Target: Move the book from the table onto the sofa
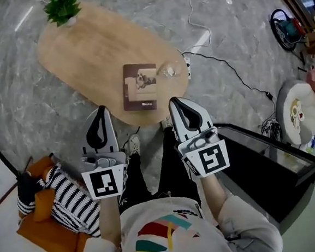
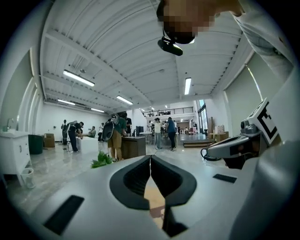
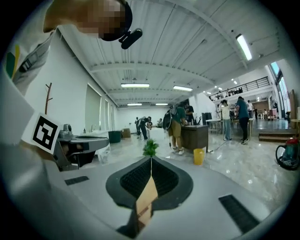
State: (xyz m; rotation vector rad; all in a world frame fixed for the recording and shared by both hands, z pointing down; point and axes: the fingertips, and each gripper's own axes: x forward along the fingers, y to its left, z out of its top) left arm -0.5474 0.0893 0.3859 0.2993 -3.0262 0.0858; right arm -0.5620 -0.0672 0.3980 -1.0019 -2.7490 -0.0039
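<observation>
Book: brown hardcover book (image 1: 140, 86) with a pale cover picture, flat on the near end of the oval light-wood desk (image 1: 85, 47), just beside a small clear glass piece (image 1: 169, 70).
Left: left claw (image 1: 100, 112) pinched together, empty, short of the desk's near edge.
Right: right claw (image 1: 175, 102) closed on nothing, at the near edge, apart from the book.
Sofa: probably the orange upholstered seat (image 1: 46, 236) with a striped cushion (image 1: 71, 201), at the person's left; no book there.
Progress: nothing done yet. Reach, grasp, carry and set-down all remain.
</observation>
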